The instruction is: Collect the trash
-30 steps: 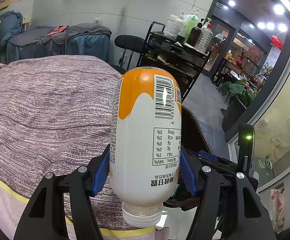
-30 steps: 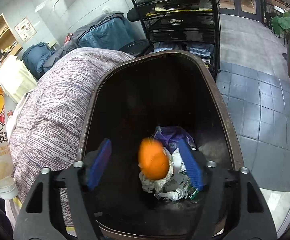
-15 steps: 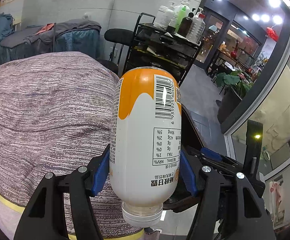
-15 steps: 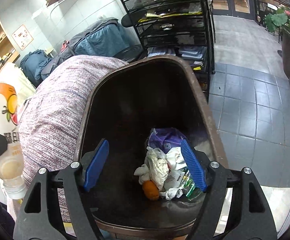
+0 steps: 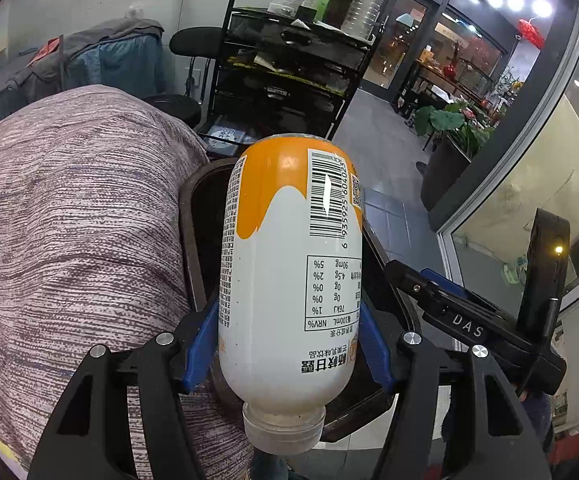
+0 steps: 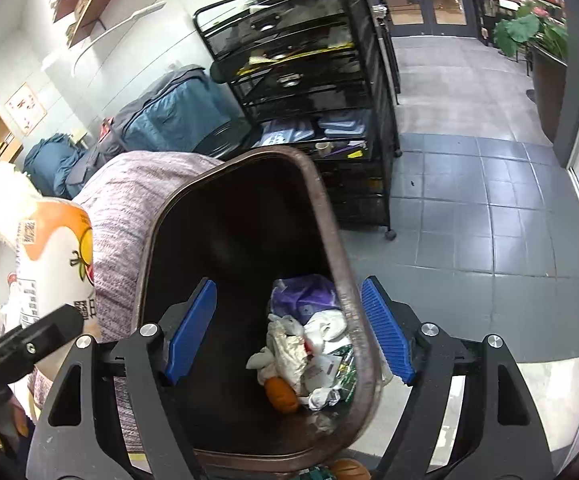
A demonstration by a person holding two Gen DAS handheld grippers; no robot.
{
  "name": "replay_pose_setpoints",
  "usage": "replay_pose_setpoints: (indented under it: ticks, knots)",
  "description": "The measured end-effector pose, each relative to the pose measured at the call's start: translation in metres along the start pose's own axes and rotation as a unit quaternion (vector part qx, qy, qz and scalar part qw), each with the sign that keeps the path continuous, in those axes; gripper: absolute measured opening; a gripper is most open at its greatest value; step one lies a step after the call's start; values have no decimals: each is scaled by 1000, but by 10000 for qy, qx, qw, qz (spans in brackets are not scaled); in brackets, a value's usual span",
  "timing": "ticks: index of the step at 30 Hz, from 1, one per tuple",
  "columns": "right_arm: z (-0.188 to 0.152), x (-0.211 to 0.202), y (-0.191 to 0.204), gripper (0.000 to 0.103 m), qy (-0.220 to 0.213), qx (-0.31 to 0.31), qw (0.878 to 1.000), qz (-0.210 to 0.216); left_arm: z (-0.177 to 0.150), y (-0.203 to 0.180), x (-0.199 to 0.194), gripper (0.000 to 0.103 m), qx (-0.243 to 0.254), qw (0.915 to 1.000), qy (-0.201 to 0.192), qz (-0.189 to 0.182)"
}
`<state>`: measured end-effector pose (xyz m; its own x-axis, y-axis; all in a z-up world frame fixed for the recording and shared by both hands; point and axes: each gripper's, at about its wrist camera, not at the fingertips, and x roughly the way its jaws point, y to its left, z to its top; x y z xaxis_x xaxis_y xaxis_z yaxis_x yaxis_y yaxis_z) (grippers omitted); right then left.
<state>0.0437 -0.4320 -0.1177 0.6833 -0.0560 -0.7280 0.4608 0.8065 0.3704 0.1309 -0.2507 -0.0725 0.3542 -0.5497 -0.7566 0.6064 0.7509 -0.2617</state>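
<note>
My left gripper point(image 5: 289, 340) is shut on a white and orange drink bottle point(image 5: 289, 280), cap end toward the camera, held just over the near rim of a brown trash bin point(image 5: 189, 264). In the right wrist view the same bottle point(image 6: 55, 260) hangs at the left beside the bin point(image 6: 345, 280). My right gripper point(image 6: 289, 332) is open above the bin with nothing between its blue pads. On the bin's floor lie an orange fruit point(image 6: 281, 394), crumpled white paper point(image 6: 289, 352) and a purple bag point(image 6: 303, 296).
A purple-grey woven blanket point(image 5: 69, 240) covers a bed left of the bin. A black wire cart point(image 6: 313, 100) with bottles stands behind it. Grey tiled floor point(image 6: 469, 208) spreads to the right toward a glass wall. My right gripper's body point(image 5: 469, 324) shows in the left wrist view.
The orange fruit dropped from between the right gripper's pads into the bin and rests among the trash. The left gripper carried the bottle right, from over the blanket to the bin's rim.
</note>
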Motion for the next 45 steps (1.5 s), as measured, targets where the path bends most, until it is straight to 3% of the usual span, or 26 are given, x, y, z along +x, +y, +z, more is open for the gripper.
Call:
replay_pose_setpoints:
  ticks: [8,10,12,17,19,29,37,42,45]
  knots:
    - [-1,1,-15,75,17,136,9998,-112,-2,-2,17,62,56,9998,155,102]
    - [-1,1,-16,75,24,146,9998,-124,-1,-1,18,66,60,9998,163,127]
    - [-1,1,-17,75,22,155,9998,-132,-1,-1,16,80,68,9998,130,142]
    - [-1,0,-16,77,7,167,9998,-130,-1,-5,8,88,180,9998,20,117]
    - [0,0,-15,83,-33,183,9997,-133,-2,-8,2,90,217,9997,-53,110]
    - [0,-12,-1,83,-288,27,9996,-63,-12,-6,-48,96,209,9951,-904,345]
    - [-13,-31,50,87,-772,-763,9940,93,-26,20,-94,97,-44,9803,-1728,961]
    - [-28,-44,88,88,-969,-1202,9874,357,-40,42,-119,97,-251,9700,-2011,1341]
    - [-36,-52,111,94,-1090,-1381,9830,528,-49,56,-131,97,-335,9634,-2092,1645]
